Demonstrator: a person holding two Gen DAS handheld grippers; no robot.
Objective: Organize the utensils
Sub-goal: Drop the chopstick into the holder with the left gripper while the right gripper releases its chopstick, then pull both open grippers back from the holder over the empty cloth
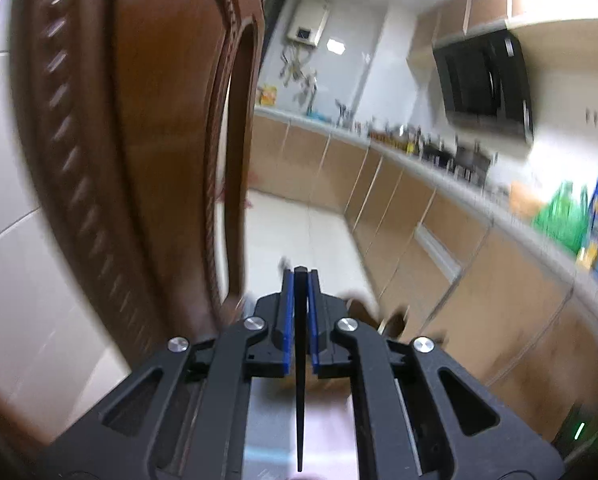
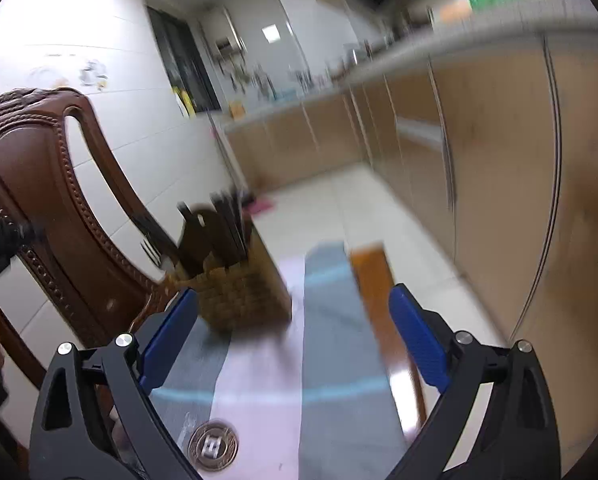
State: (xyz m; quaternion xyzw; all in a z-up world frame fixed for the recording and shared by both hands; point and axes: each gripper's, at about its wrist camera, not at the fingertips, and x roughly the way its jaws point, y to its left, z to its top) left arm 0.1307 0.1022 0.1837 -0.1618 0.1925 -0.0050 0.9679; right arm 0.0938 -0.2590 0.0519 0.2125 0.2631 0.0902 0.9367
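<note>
Carved wooden chair (image 2: 39,184) at left, beside the surface. Woven basket (image 2: 243,296) near the surface's far edge, packed with dark utensils (image 2: 215,236), handles upright; fork tines show at its left. Left gripper (image 1: 301,280): fingers narrow, clamped on a thin dark utensil (image 1: 300,380). Right gripper (image 2: 293,304): fingers wide, nothing between, just short of the basket.

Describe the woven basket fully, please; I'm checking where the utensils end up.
The woven basket is a small, boxy holder of tan wicker-like weave, standing upright on the striped tablecloth near the table's far end, close to the carved wooden chair. Dark utensils stand in it, handles and a fork's tines fanning above the rim. Nothing grips it; motion blur hides finer detail.
</note>
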